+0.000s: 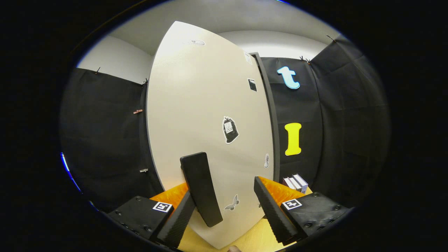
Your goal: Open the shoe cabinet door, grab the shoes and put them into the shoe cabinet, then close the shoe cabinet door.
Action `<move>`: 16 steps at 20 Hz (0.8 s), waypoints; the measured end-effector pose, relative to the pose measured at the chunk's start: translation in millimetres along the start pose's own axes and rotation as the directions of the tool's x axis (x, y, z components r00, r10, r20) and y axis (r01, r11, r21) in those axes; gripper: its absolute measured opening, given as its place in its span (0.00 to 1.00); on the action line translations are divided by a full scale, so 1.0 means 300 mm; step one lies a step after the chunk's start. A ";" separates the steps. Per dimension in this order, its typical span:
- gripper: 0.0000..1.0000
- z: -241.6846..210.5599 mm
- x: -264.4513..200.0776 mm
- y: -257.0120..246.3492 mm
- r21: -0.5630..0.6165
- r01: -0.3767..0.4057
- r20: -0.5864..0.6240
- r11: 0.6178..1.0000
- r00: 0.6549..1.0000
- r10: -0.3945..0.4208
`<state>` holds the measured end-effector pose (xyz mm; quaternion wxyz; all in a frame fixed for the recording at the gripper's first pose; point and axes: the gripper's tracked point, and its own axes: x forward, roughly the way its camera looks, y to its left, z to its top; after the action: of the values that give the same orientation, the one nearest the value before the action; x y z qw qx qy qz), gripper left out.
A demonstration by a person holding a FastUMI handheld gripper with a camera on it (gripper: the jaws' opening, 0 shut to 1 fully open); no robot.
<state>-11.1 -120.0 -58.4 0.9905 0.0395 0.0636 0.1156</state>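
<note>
The shoe cabinet door (pixel 206 105) is a tall cream panel with several small stickers, standing straight ahead of me. Its black bar handle (pixel 201 189) hangs low on the door. My gripper (pixel 224 190) is open, with the handle between the fingers, close against the left finger (pixel 178 220) and well apart from the right finger (pixel 273 210). A dark frame strip (pixel 271 115) runs down the door's right edge. I cannot tell whether the door is fully closed.
Several small white boxes (pixel 295 182) stand on the floor by the cabinet's right foot. Light wooden floor (pixel 252 238) shows below the door. Black cloth walls hang on both sides of the cabinet.
</note>
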 end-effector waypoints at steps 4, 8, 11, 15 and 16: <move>0.98 -0.008 0.048 0.064 -0.006 0.015 0.009 1.000 1.000 -0.015; 0.98 -0.017 0.105 0.114 -0.018 0.023 0.015 1.000 1.000 -0.023; 0.98 -0.017 0.143 0.149 -0.032 0.028 0.020 0.999 0.999 -0.027; 0.98 -0.026 0.192 0.197 -0.038 0.019 0.017 0.999 1.000 -0.019; 0.98 -0.028 0.204 0.209 -0.040 0.013 0.017 0.999 1.000 -0.012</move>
<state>32.9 -44.2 -68.2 0.9923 0.0202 0.0535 0.1102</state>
